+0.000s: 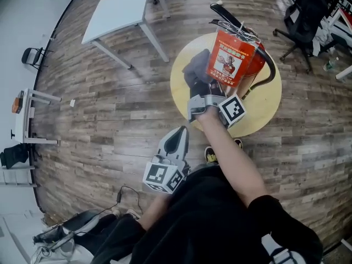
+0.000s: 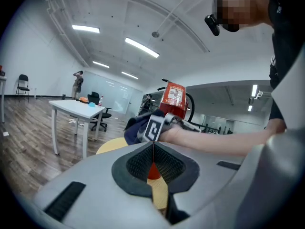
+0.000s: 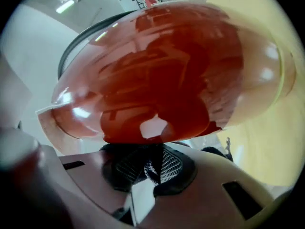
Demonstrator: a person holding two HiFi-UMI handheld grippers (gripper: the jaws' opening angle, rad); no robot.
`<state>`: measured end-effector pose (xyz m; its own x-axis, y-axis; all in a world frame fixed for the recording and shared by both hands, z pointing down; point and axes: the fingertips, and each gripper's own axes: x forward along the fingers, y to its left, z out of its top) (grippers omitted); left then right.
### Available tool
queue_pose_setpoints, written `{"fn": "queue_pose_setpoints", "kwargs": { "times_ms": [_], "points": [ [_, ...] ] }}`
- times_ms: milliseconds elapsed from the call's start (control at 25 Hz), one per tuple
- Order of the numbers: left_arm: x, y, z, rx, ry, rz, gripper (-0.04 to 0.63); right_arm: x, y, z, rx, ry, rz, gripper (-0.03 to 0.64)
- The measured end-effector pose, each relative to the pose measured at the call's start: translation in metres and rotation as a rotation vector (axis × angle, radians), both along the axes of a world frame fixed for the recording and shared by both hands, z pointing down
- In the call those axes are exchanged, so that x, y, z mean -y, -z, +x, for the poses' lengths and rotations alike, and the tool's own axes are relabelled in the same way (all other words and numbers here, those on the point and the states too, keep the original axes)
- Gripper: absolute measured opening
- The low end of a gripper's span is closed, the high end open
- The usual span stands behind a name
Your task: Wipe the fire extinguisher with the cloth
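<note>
A red fire extinguisher (image 1: 237, 58) stands on a round yellow table (image 1: 269, 106), its black hose curving down the right side. My right gripper (image 1: 201, 91) is shut on a dark grey cloth (image 1: 197, 69) and holds it against the extinguisher's left side. In the right gripper view the glossy red extinguisher (image 3: 167, 66) fills the frame, with a fold of the cloth (image 3: 148, 169) pinched in the right gripper (image 3: 151, 170). My left gripper (image 1: 182, 131) hangs shut and empty above the floor, short of the table. Its view shows the left gripper (image 2: 153, 157), the extinguisher (image 2: 174, 98) and the cloth (image 2: 137, 128).
A white rectangular table (image 1: 118, 12) stands at the back left, also seen in the left gripper view as the white table (image 2: 76, 109). A black office chair (image 1: 303, 16) is at the back right. A folding chair (image 1: 32, 55) stands by the left wall. The floor is wood.
</note>
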<state>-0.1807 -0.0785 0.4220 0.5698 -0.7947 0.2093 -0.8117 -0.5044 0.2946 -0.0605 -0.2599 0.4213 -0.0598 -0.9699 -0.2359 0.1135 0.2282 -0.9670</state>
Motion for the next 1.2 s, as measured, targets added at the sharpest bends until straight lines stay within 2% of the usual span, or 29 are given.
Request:
{"fn": "queue_pose_setpoints", "kwargs": {
  "times_ms": [160, 320, 480, 600, 760, 880, 960, 1040, 1120, 1160, 1200],
  "points": [
    [0.000, 0.000, -0.002, 0.007, 0.007, 0.000, 0.023, -0.013, -0.107, -0.001, -0.091, 0.040, -0.252, 0.061],
    [-0.001, -0.002, -0.007, 0.012, 0.011, -0.009, 0.023, -0.044, -0.181, 0.004, -0.299, 0.188, -0.389, 0.062],
    [0.000, -0.002, -0.010, 0.010, 0.014, -0.008, 0.023, -0.063, -0.214, 0.012, -0.564, 0.423, -0.401, 0.061],
    [0.001, -0.004, -0.008, 0.006, 0.003, -0.011, 0.023, -0.076, -0.226, 0.022, -0.699, 0.585, -0.426, 0.061],
    [0.002, -0.006, 0.002, -0.009, -0.022, -0.013, 0.023, -0.091, -0.232, 0.049, -0.854, 0.677, -0.463, 0.061],
    [0.002, -0.006, 0.012, -0.019, -0.045, -0.013, 0.023, -0.095, -0.228, 0.087, -0.920, 0.653, -0.505, 0.061],
    [0.003, -0.005, 0.017, -0.023, -0.058, -0.012, 0.023, -0.090, -0.211, 0.123, -0.943, 0.572, -0.512, 0.061],
    [0.004, -0.004, 0.021, -0.027, -0.067, -0.009, 0.023, -0.085, -0.181, 0.177, -1.008, 0.396, -0.530, 0.061],
    [0.006, -0.005, 0.023, -0.029, -0.074, -0.008, 0.023, -0.085, -0.147, 0.228, -1.139, 0.205, -0.546, 0.061],
    [0.007, -0.006, 0.024, -0.030, -0.077, -0.011, 0.023, -0.088, -0.141, 0.236, -1.213, 0.209, -0.542, 0.061],
    [0.008, -0.008, 0.025, -0.030, -0.082, -0.015, 0.023, -0.093, -0.146, 0.229, -1.283, 0.304, -0.535, 0.061]
  ]
}}
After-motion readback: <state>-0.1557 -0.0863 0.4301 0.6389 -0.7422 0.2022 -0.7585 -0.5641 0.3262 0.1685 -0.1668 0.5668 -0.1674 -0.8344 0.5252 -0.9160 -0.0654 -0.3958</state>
